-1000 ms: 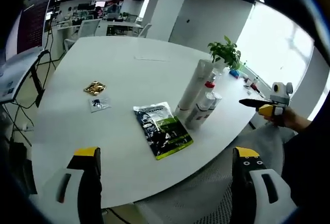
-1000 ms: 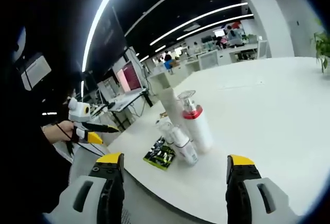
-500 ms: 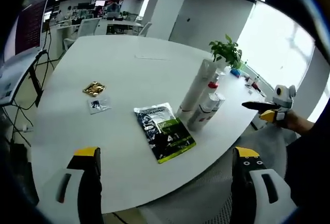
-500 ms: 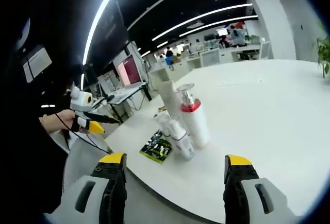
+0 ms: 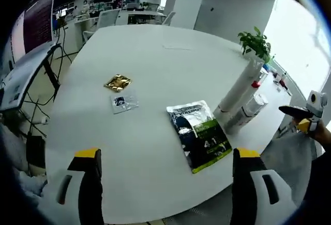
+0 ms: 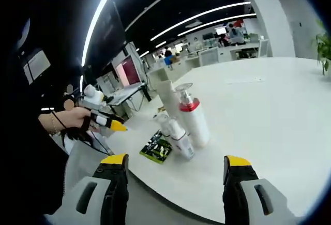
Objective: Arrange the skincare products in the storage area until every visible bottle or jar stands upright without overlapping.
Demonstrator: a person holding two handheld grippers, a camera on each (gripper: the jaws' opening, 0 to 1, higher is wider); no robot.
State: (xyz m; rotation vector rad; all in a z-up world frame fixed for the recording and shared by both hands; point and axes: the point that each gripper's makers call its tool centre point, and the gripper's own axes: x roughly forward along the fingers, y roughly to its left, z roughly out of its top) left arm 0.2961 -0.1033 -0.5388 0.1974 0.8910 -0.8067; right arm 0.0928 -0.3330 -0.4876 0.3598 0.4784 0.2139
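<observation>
1. A smooth, rounded white tabletop (image 5: 155, 70) stands in an open office under strip lights.
2. The bottles (image 6: 183, 124) stand clustered near its edge, beside a glossy green-black pouch (image 5: 200, 134).
3. A crinkled gold packet (image 5: 118, 83) and a clear sachet (image 5: 124, 102) lie apart.
4. The left hand-held gripper (image 5: 165, 158) and right hand-held gripper (image 6: 175, 160) hover with jaws spread, empty.

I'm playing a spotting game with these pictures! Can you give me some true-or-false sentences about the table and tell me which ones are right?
1. The green and black pouch lies flat on the white table. True.
2. The left gripper is squeezing a bottle. False: its jaws stand apart with nothing between them.
3. The pump bottle with the red collar stands upright. True.
4. The gold packet sits on top of the pouch. False: it lies apart from it on the table.
</observation>
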